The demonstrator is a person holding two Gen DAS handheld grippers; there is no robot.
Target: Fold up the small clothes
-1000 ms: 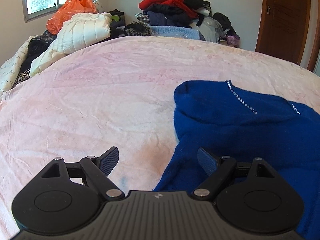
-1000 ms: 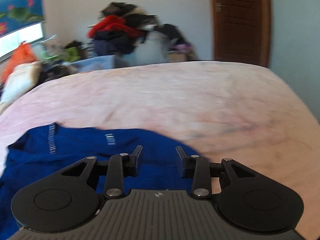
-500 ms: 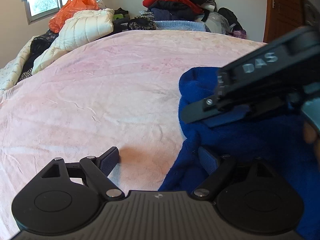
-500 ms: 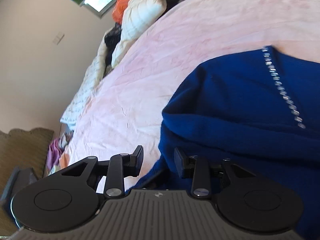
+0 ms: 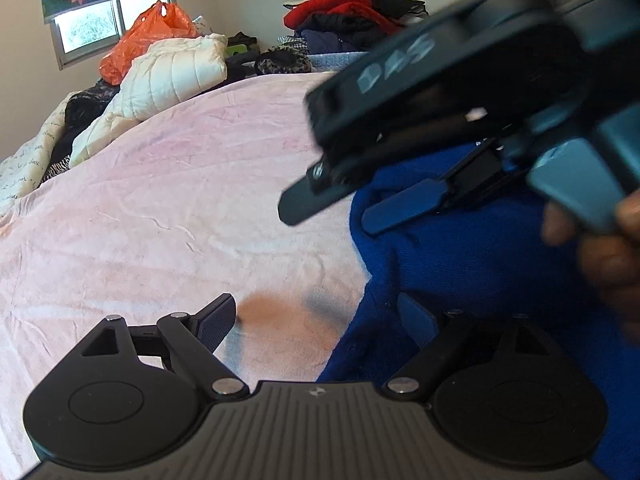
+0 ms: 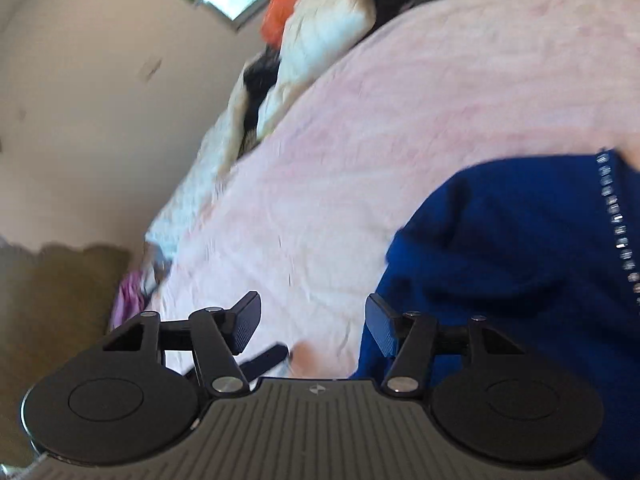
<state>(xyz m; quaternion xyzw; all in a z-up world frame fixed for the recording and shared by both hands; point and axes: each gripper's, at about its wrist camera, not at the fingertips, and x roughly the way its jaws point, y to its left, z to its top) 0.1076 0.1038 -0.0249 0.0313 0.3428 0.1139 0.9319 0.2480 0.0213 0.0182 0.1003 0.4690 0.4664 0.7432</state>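
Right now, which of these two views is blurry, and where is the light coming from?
Left wrist view: the bedspread and left gripper are sharp; only the close right gripper, jaws opening, and the hand are soft. Daylight enters through the window, slightly blown out. Right wrist view: motion-smeared and tilted throughout, though the blue sweater and its stud line stay readable; fisheye bulges the bed in both.

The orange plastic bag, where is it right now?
In the left wrist view the orange plastic bag sits at the far left of the bed, below the window, beside the white jacket.
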